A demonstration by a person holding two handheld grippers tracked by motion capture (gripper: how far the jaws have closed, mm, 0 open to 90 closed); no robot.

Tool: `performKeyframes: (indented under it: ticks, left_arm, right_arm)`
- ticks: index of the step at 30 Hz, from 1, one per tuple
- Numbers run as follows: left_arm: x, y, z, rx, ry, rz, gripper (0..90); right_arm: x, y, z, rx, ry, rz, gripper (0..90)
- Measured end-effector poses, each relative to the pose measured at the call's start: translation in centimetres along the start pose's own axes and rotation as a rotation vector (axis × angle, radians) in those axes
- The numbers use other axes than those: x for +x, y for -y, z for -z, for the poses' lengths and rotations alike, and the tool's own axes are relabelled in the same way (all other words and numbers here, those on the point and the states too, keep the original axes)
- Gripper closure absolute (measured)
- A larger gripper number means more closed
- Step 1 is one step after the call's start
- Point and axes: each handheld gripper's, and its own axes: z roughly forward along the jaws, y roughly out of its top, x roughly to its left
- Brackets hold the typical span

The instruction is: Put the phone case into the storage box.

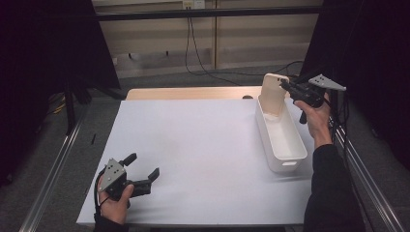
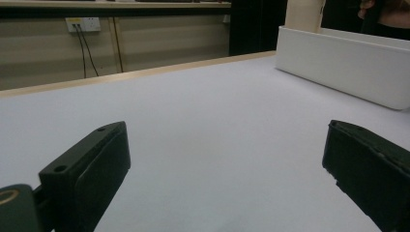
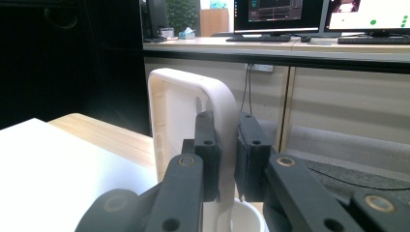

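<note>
High view: right gripper (image 1: 286, 86) pinches cream lid (image 1: 273, 94), upright at far end of white bin (image 1: 285, 145).

Left gripper view: left gripper (image 2: 227, 159) spread, well apart from bin.

Right gripper view: thin edge-grip; lid could slip, tipping outside bin.

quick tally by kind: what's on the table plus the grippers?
Cream lids: 1, the cream lid standing upright at the far end of the bin, pinched by the right gripper.
White bins: 1, the white bin.
Grippers: 2, the right one and the left gripper, jaws apart over the table.
Total: 4.
</note>
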Motion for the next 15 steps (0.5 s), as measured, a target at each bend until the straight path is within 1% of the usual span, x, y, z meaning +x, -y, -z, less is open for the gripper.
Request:
performKeyframes:
  ticks: [2, 3, 4, 5, 8, 12, 15]
  left_arm:
    - [0.0, 0.0, 0.0, -0.001, -0.003, 0.001, 2.9]
    - [0.0, 0.0, 0.0, -0.001, -0.003, 0.003, 2.9]
    - [0.0, 0.0, 0.0, -0.001, -0.001, 0.006, 2.9]
    - [0.0, 0.0, 0.0, 0.005, -0.006, 0.009, 2.9]
    - [0.1, 0.1, -0.1, 0.006, -0.010, 0.017, 3.0]
    - [0.1, 0.1, -0.1, 0.011, -0.004, 0.005, 3.0]
    - [0.0, 0.1, -0.2, 0.011, -0.004, 0.009, 3.0]
  right_arm:
    - [-0.1, 0.1, -0.1, 0.001, 0.006, 0.009, 81.4]
    - [0.0, 0.2, -0.2, 0.003, 0.009, -0.001, 81.4]
    - [-0.1, 0.3, -0.3, 0.013, 0.015, 0.014, 81.4]
    - [-0.1, 0.3, -0.3, 0.018, 0.018, 0.016, 81.4]
    - [-0.3, 0.7, -0.6, 0.019, 0.023, 0.012, 81.4]
    - [-0.2, 1.0, -0.8, 0.023, 0.021, 0.014, 81.4]
    - [-0.3, 1.2, -1.0, 0.031, 0.026, 0.024, 81.3]
